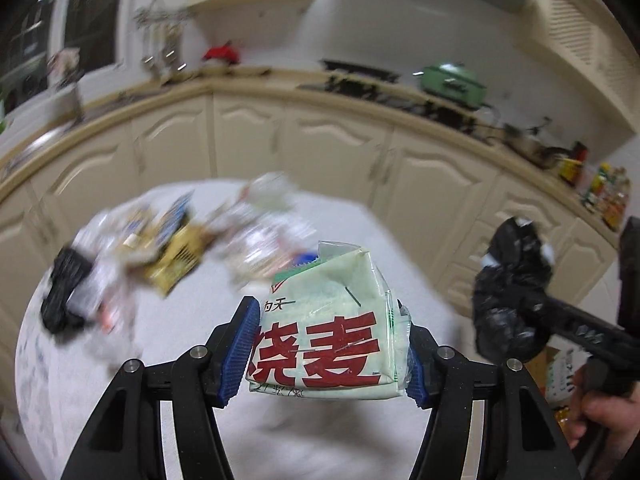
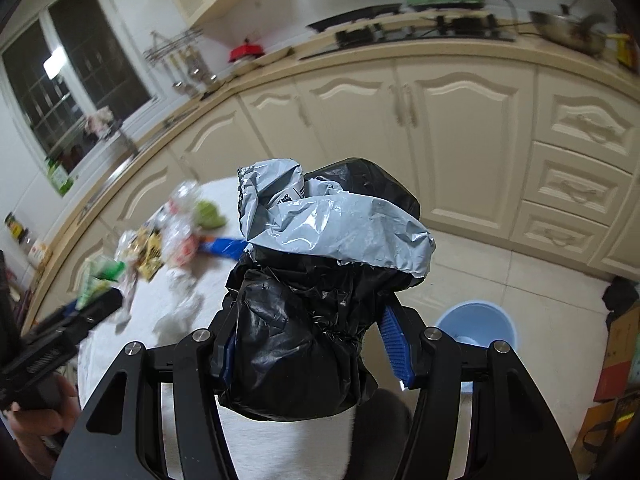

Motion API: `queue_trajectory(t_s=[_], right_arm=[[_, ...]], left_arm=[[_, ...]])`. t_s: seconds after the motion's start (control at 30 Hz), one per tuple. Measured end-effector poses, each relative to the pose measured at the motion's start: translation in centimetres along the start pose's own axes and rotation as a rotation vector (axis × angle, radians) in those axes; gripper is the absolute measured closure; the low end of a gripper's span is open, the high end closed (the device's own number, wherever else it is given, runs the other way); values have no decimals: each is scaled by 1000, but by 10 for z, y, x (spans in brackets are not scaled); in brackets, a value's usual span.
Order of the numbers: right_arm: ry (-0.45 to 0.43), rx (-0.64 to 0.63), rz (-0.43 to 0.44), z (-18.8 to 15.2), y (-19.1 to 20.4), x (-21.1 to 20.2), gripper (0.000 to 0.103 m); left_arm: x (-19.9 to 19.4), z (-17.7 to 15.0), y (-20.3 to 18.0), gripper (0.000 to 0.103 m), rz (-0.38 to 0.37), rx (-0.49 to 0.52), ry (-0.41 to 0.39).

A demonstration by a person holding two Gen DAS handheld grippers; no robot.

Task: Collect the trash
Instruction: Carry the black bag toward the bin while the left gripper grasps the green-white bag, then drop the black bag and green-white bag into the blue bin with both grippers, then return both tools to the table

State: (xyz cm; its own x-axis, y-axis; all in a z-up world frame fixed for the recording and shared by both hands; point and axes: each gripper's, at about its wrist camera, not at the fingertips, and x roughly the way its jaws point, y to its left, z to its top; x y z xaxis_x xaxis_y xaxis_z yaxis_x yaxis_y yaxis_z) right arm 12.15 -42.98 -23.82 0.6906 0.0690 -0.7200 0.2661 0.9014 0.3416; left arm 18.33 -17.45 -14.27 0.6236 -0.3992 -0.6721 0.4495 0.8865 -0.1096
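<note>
Both grippers are loaded, so the collecting looks midway, with nothing visibly dropped in a bin yet. The left gripper (image 1: pixel 326 344) has its 2 blue ribbed pads (image 1: pixel 240 348) pressed against the sides of a pale green, glossy plastic food packet with large red characters (image 1: pixel 324 320), held up above the white round table (image 1: pixel 180 340). The right gripper (image 2: pixel 308 344) is clamped around a crumpled black plastic bag wrapped with a grey mailer film (image 2: pixel 320 280); its left pad is buried in the wrinkled film, its right pad (image 2: pixel 394 340) shows beside the bundle.

What remains is a blurred heap of wrappers (image 1: pixel 168 248) on the far part of the table: yellow and blue packets, clear crinkly film, white paper scraps and a dark crumpled piece at the left edge. A light blue round plastic bin (image 2: pixel 476 324) stands on the tiled floor just beyond the right gripper, probably where both loads belong
</note>
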Motion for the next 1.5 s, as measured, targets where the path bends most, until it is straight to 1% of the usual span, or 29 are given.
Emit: queue_trajectory(t_s=[0.1,0.17,0.3,0.33,0.4,0.43,0.5,0.57,0.63,0.7,0.8,0.83,0.9,0.93,1.0,1.03,1.07,1.1,1.23,1.27,1.4,1.5], right_arm=[[-31,35,-43,6,-27,-13,45],[-49,63,-82,9,-48,-22,45],[-72,129,-148,11,-92,-37,45],[-73,142,-171,11,-104,-39,45],[-69,172,-197,9,-124,-40,45],[-63,183,-218,8,-135,-39,45],[-45,210,-237,5,-155,-32,45],[-19,231,-256,0,-173,-22,44],[19,250,-273,-7,-190,-6,44],[52,277,-275,-14,-207,12,44],[84,312,-271,-21,-226,34,44],[98,327,-272,-23,-233,43,44],[123,348,-271,-27,-244,58,44],[133,363,-268,-30,-250,65,43],[158,382,-284,-34,-262,80,40],[166,390,-290,-36,-266,85,39],[171,399,-294,-38,-271,89,36],[172,409,-302,-40,-275,92,26],[153,446,-308,-48,-284,93,8],[145,451,-311,-48,-285,92,0],[125,465,-321,-51,-285,86,0],[123,475,-332,-52,-282,81,0]], left_arm=[[9,12,-31,44,-53,55,-13],[22,21,-58,44,-101,97,-16],[62,34,-109,44,-207,161,20],[72,36,-113,44,-222,171,31],[99,37,-139,44,-273,198,73],[111,38,-143,44,-283,204,89],[142,36,-164,44,-317,223,141],[171,34,-178,44,-329,238,194],[210,33,-189,44,-341,249,256],[240,31,-205,43,-340,267,309],[296,37,-220,43,-339,273,391],[320,43,-226,42,-333,272,412],[347,45,-236,41,-330,279,450],[356,46,-240,39,-325,284,461],[374,48,-252,28,-305,301,469],[379,49,-259,18,-296,305,472],[383,48,-262,11,-281,312,475],[389,52,-262,10,-275,315,472],[400,61,-262,2,-246,315,451],[403,64,-258,2,-240,309,446],[403,75,-246,2,-220,280,434],[392,86,-235,2,-211,266,401]])
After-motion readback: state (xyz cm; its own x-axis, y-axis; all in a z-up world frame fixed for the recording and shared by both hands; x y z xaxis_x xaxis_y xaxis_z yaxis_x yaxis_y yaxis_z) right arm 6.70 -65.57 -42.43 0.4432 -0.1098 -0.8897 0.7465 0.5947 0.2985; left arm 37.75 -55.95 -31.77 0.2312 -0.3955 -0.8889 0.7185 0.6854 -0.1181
